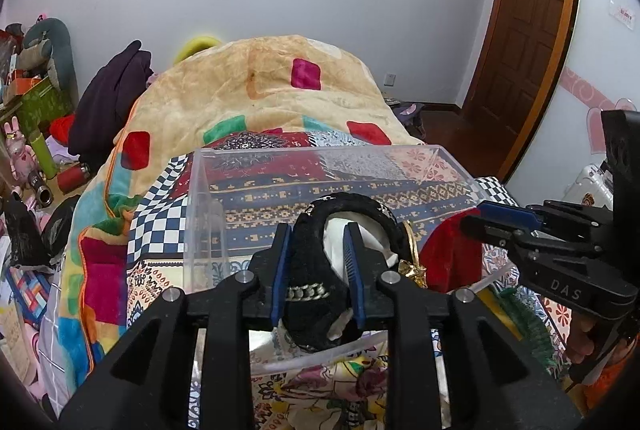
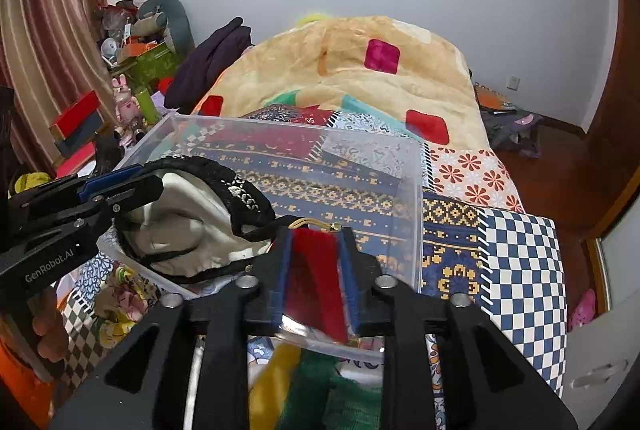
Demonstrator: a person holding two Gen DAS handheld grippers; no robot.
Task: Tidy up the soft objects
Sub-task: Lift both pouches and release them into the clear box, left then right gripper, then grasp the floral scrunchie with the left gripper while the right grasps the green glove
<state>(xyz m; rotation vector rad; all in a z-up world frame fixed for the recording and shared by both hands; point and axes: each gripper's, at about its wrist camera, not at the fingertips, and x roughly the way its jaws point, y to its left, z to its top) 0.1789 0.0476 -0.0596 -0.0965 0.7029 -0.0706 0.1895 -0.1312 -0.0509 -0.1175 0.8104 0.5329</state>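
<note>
The left hand-held gripper (image 1: 318, 270) clenches a black hat (image 1: 316, 294) over the near edge of the clear box (image 1: 320, 166) on the bed (image 2: 520, 250). The right hand-held gripper (image 2: 316, 270) grips a red cloth (image 2: 316, 282) beside it. Both hang at the rim, so releasing early could drop them outside the box.

- The clear box (image 1: 320, 166) is glossy, see-through plastic with smooth walls.
- The black hat (image 1: 316, 270) is rough, matt knitted cloth with a pale, faintly shiny lining and a dull metal chain.
- The red cloth (image 2: 318, 282) looks plush and matt.
- The left tool (image 1: 316, 274) is matt black plastic with ribbed blue pads and bright metal screws; the right tool (image 2: 316, 278) looks alike.
- The blanket (image 1: 260, 86) on the bed is fleecy cloth.
- The door (image 1: 528, 30) is glossy brown wood.
</note>
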